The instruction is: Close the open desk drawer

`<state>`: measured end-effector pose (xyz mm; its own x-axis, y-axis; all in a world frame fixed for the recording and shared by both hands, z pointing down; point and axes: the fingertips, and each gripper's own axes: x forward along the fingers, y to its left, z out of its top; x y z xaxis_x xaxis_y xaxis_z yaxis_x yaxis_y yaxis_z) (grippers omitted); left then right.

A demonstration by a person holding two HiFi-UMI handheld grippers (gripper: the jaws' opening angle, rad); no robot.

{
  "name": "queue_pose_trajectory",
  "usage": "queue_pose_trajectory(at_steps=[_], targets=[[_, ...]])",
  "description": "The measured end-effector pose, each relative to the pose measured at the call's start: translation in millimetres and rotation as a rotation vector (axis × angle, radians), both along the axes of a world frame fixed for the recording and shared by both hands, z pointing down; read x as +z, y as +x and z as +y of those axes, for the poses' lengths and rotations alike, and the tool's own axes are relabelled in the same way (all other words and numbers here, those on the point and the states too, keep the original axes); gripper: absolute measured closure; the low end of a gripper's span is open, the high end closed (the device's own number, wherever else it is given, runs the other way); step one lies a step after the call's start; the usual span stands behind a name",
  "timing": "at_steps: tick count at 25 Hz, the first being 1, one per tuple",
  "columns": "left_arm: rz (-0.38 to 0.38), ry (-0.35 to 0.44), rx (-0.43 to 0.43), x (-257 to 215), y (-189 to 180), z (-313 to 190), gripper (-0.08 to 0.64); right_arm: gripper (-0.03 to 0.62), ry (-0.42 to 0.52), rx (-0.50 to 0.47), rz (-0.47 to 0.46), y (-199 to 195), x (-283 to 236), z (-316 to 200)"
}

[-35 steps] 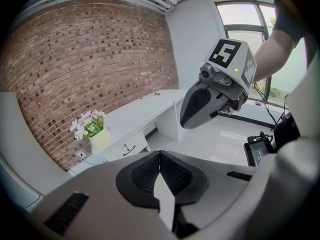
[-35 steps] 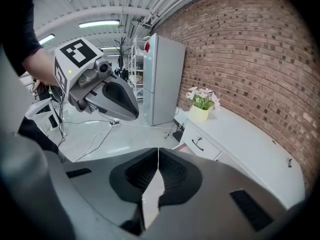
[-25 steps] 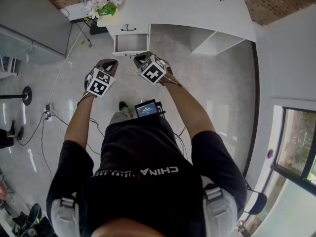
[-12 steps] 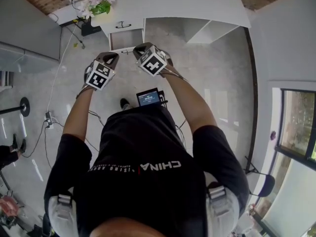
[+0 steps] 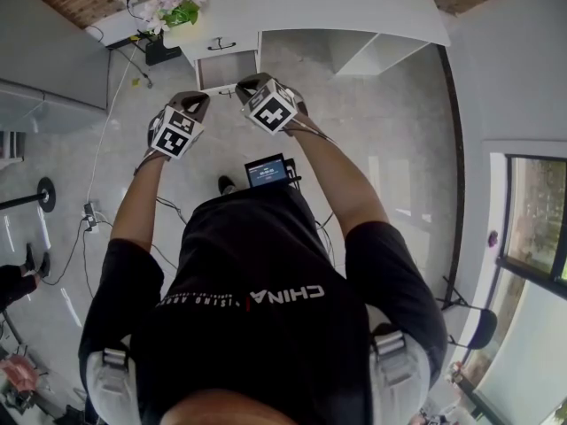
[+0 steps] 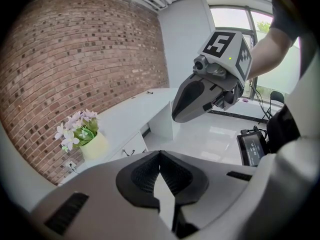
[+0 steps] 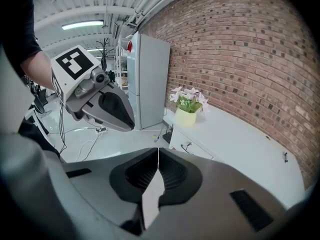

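- The drawer stands pulled out of the white desk, just ahead of both grippers.
- It looks rigid and likely light on its runners; a flat push on its front panel should do.
- The left gripper and right gripper have their fingers pressed together on nothing.
- Only the head view shows the open drawer; the gripper views show the flower pot and brick wall.

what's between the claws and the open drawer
Nothing visible does. The left claw and right claw, both shut and empty, hang in front of the open drawer, with only floor between.
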<state>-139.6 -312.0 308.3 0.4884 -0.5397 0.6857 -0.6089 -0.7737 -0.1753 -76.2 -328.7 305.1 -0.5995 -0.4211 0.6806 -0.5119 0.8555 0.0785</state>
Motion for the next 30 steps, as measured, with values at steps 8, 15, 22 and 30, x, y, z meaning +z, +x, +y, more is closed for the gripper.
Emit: queue_pose_trajectory(at_steps=[8, 15, 22, 30], targets=[[0.008, 0.003, 0.003, -2.0, 6.1, 0.7, 0.548, 0.575, -0.011, -0.002, 0.000, 4.1, 2.7, 1.6], [0.008, -0.019, 0.007, 8.0, 0.0, 0.9, 0.548, 0.575, -0.025, 0.015, 0.003, 3.9, 12.6, -1.9], [0.014, -0.047, 0.029, 26.7, -7.6, -6.1, 0.548, 0.575, -0.054, 0.043, 0.017, 4.0, 31.9, -5.0], [-0.024, -0.069, 0.019, 81.4, 7.8, -26.5, 0.548, 0.575, -0.114, 0.005, 0.023, 22.8, 91.4, -16.0]])
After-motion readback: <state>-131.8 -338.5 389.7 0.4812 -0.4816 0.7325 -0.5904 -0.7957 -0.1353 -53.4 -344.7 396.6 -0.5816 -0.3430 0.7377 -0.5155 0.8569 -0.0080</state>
